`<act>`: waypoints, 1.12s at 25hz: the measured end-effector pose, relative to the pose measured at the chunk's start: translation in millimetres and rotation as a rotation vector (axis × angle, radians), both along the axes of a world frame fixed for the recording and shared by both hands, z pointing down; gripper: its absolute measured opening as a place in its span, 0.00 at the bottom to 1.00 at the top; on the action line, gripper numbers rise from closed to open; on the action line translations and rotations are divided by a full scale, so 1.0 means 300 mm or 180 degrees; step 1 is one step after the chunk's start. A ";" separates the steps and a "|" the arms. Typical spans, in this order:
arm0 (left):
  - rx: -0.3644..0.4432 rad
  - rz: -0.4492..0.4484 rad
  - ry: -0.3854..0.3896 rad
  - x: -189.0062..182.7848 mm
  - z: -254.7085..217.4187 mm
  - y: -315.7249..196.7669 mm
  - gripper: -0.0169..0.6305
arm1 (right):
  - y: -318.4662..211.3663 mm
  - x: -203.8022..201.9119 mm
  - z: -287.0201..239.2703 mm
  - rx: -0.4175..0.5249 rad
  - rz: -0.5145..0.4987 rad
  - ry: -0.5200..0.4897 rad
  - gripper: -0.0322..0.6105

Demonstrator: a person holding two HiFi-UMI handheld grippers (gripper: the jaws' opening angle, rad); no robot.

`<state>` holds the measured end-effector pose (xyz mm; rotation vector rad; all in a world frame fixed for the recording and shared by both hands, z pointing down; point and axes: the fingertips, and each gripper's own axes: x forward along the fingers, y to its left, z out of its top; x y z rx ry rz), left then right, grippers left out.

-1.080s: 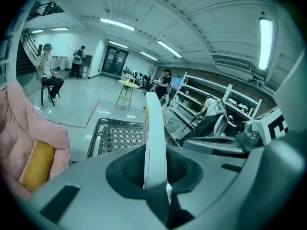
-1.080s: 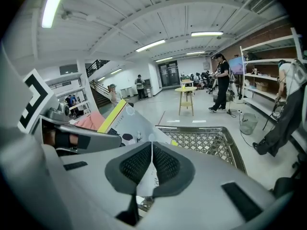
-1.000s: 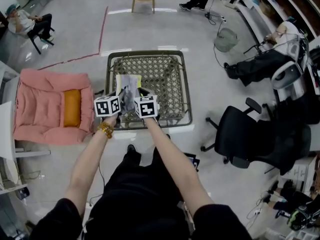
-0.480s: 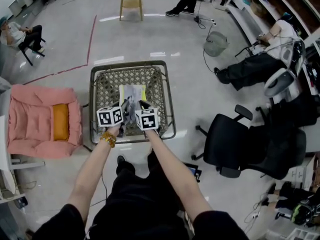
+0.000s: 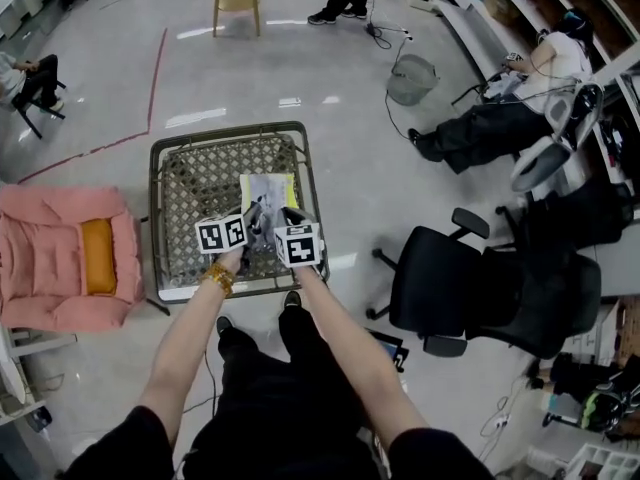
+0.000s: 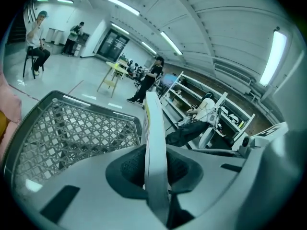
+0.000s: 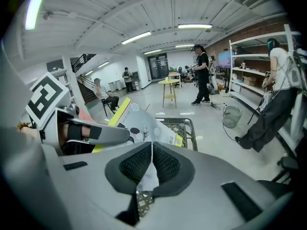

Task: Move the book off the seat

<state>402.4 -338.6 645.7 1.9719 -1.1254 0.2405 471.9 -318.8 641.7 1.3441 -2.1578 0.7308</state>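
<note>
Head view, left gripper [image 5: 249,215], right gripper [image 5: 279,215], jaws clamped on book [image 5: 268,187], above woven seat [image 5: 194,204]

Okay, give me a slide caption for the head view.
Left gripper and right gripper both clamp the book over the woven seat.

The person wears a black short-sleeved top [image 5: 120,446], black trousers [image 5: 270,388] and dark shoes [image 5: 222,324], with a bracelet of amber-gold beads [image 5: 214,278] at the left wrist. The left tongs [image 5: 250,215] and the right tongs [image 5: 284,216] each carry a white cube printed with black square markers: the left cube [image 5: 221,234] and the right cube [image 5: 299,245]. Seen from the gripper views, both tongs have smooth pale grey moulded shells with black rectangular slots [image 7: 240,193]. Their dark, finely dimpled rubber pads [image 7: 136,164] sit in a rounded charcoal recess.
</note>
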 end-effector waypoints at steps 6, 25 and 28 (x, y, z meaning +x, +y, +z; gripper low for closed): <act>-0.0221 -0.0083 0.0187 -0.005 0.111 -0.081 0.13 | -0.027 0.022 0.024 -0.0007 0.0026 0.0038 0.07; -0.0902 -0.0207 -0.0645 -0.333 0.472 -0.172 0.24 | -0.096 -0.106 0.142 -0.0233 -0.0149 0.0110 0.07; -0.0958 -0.0269 -0.0960 -0.403 0.511 -0.151 0.27 | -0.110 -0.139 0.145 -0.0243 -0.0178 0.0093 0.07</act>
